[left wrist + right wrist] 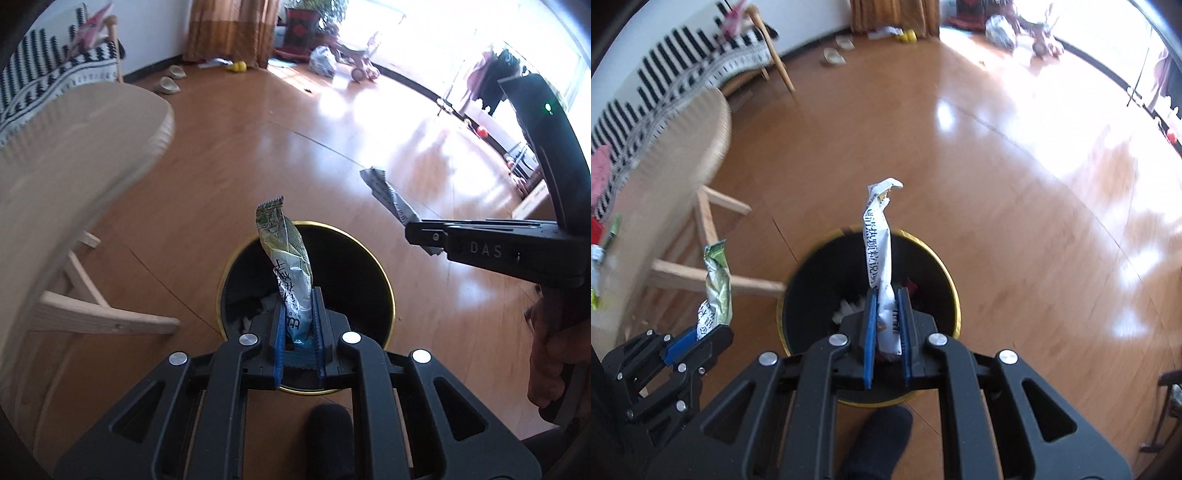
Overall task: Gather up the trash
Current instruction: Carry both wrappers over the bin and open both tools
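A black round trash bin with a gold rim (384, 280) (955, 295) stands on the wooden floor below both grippers, with some scraps inside. My left gripper (300, 302) is shut on a green and white snack wrapper (284, 251) held upright over the bin; it also shows in the right wrist view (718, 288). My right gripper (886, 299) is shut on a white printed wrapper (879, 243) above the bin; in the left wrist view the right gripper (417, 230) holds that wrapper (388, 192) at the right.
A round wooden table (74, 147) (683, 155) with slanted legs stands at the left, with small items at its edge (598, 258). A striped sofa (44, 70) is behind it. A dark sock foot (875, 439) shows near the bin. Toys and bags (325, 61) lie far off.
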A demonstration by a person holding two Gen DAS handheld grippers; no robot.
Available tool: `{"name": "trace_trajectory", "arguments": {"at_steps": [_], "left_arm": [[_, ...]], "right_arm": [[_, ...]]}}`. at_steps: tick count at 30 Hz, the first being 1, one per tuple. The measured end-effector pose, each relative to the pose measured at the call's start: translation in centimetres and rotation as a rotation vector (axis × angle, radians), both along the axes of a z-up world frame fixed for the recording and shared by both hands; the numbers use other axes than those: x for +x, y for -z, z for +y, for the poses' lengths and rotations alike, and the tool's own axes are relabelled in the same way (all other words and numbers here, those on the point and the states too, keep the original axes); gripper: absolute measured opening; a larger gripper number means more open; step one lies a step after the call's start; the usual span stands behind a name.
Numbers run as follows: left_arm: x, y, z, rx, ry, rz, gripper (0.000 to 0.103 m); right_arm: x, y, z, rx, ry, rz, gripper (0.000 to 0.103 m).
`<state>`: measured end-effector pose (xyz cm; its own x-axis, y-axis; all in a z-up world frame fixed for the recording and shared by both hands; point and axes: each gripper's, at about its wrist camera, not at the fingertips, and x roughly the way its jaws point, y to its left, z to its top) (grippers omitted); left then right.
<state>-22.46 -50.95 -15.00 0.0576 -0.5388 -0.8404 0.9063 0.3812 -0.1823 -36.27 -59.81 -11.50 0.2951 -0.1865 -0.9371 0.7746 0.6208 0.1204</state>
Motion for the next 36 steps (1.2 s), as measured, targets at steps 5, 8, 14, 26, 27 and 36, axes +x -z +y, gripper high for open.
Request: {"name": "trace_trajectory", "arguments": {"at_steps": [5, 8, 14, 26, 27, 36], "left_arm": [[0.7, 2.5, -1.1, 0.043, 0.023, 0.021, 0.012], [1.0, 3.6, -1.8, 0.059, 0.024, 0.033, 0.012], [1.1, 4.5, -2.6, 0.070, 0.022, 0.039, 0.012], [-0.2, 4.5, -3.0, 0.076, 0.045, -0.003, 0.041], [-0.3, 4.3, -3.0, 0.073, 0.044, -0.008, 0.049], [-0.3, 3.7, -2.7, 0.062, 0.039, -0.038, 0.066]], "right_arm": [[0.2, 1.4, -0.5, 0.038, -0.001, 0.029, 0.012], [0.6, 1.5, -0.5, 0.037, -0.005, 0.036, 0.012], [0.7, 1.7, -0.6, 0.040, -0.003, 0.043, 0.012], [0.6, 1.8, -0.9, 0.045, -0.001, 0.037, 0.012], [0.6, 1.7, -0.9, 0.046, -0.001, 0.038, 0.012], [0.7, 1.7, -0.8, 0.053, -0.005, 0.034, 0.012]]}}
